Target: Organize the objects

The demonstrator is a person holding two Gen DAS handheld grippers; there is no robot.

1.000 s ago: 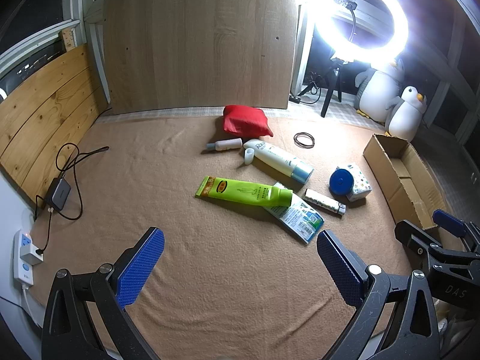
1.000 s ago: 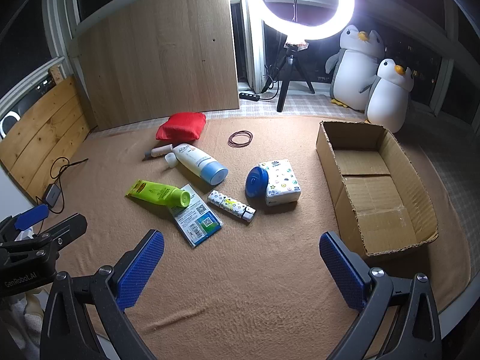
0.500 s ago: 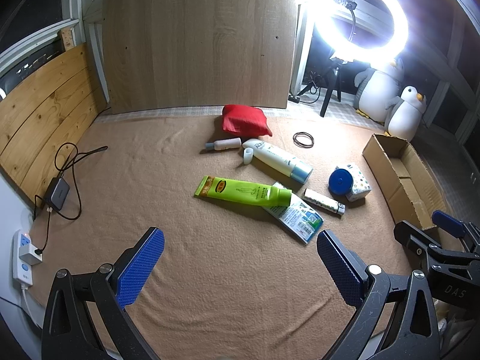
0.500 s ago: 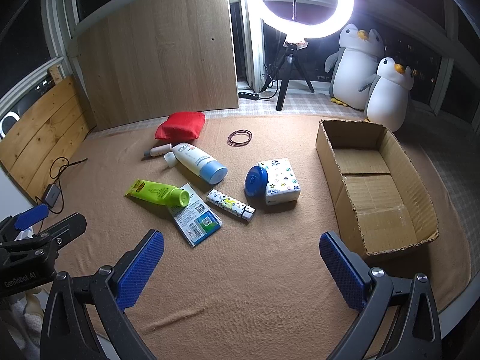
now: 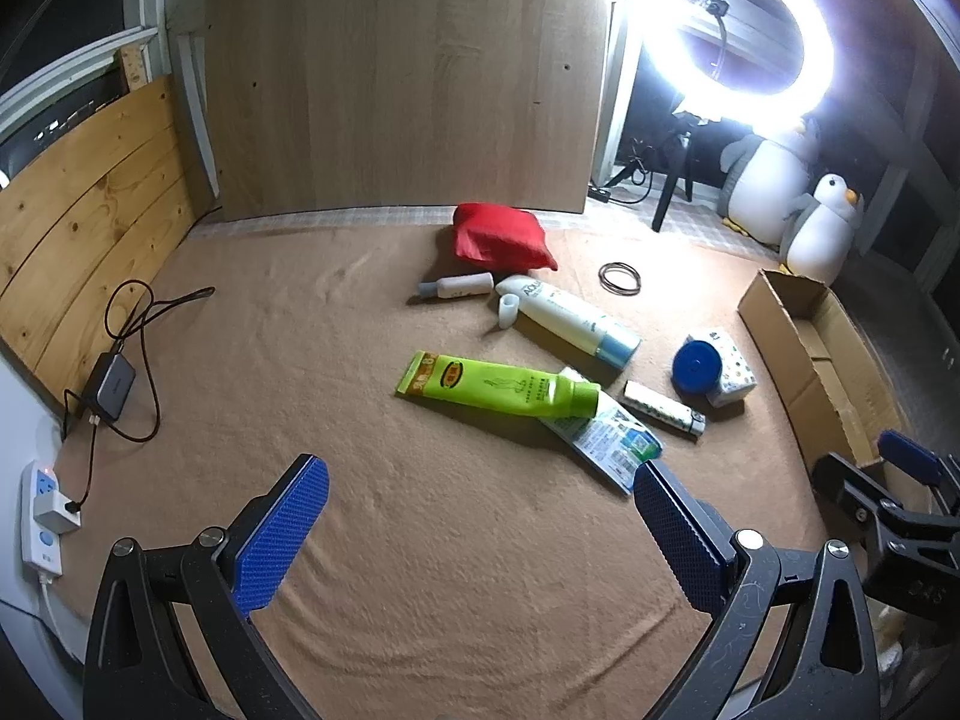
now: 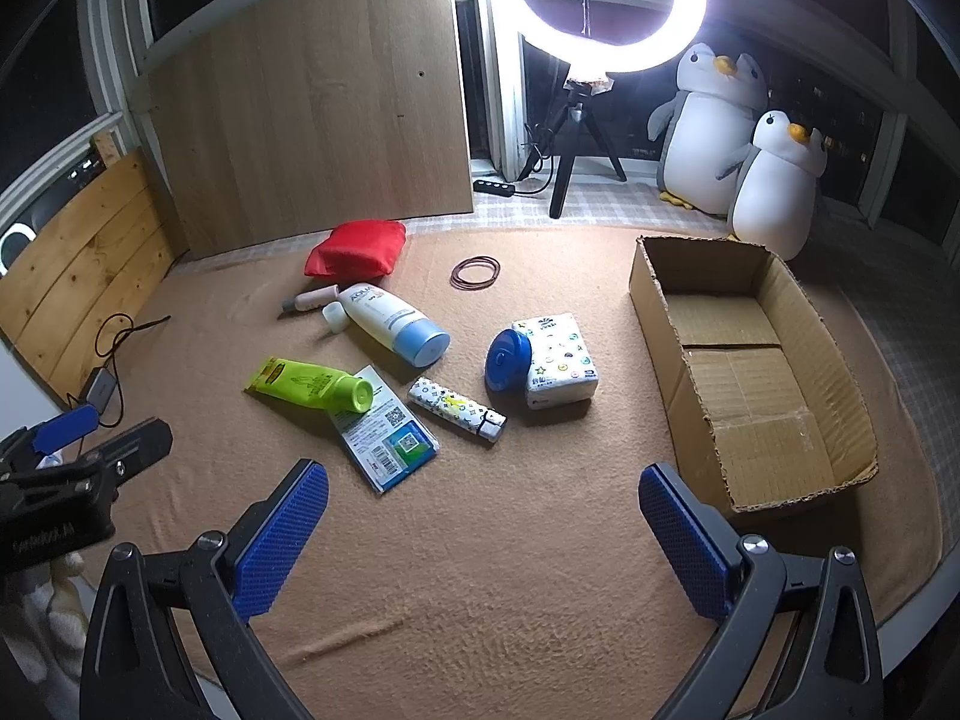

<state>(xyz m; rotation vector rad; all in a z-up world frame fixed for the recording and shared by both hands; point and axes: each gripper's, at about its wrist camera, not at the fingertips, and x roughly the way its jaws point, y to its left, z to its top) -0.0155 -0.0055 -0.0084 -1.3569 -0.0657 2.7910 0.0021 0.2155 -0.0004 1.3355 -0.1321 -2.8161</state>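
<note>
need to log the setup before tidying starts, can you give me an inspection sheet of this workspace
Surface: tan blanket covering the work area, slightly wrinkled.
Job's things: red pouch, white bottle, green tube lying partly on a flat packet, patterned lighter, blue round tin leaning on a tissue pack, rubber bands, small tube, small cap; cardboard box holds nothing.
Clutter: nothing seen.
Grippers: left gripper and right gripper both open, holding nothing, above the blanket.
Cables: charger with looped cord, plugged into a power strip.
Surroundings: ring light, two penguin toys, wood panels.
</note>
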